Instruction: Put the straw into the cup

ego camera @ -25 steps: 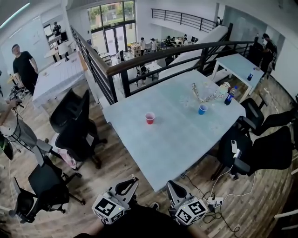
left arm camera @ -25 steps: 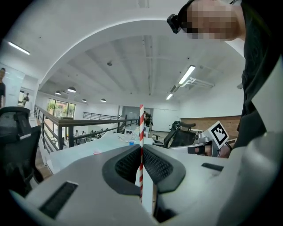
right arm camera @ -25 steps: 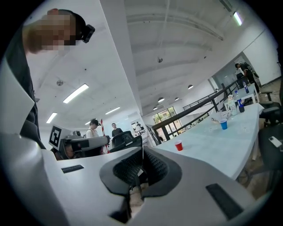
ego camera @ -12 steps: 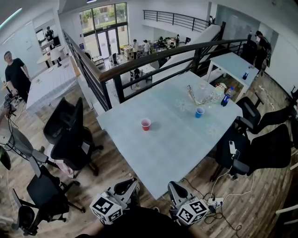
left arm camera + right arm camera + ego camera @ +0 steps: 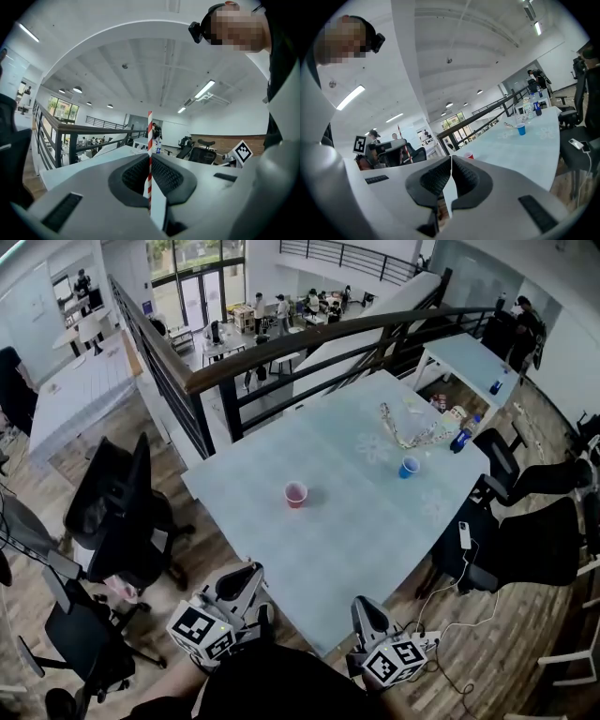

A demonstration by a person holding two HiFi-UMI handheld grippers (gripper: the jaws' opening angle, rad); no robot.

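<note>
At the frame's bottom edge, the left gripper (image 5: 242, 585) clamps a striped straw (image 5: 150, 150) upright and the right gripper (image 5: 367, 615) is closed empty, while the red cup (image 5: 295, 494) sits well apart at the centre of the table (image 5: 366, 531), where an off-line thrust could topple it.

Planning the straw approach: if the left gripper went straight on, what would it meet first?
Probably the table, at its near edge; nothing nearer shows ahead of the left gripper, shut on the straw, though depth is unclear.
</note>
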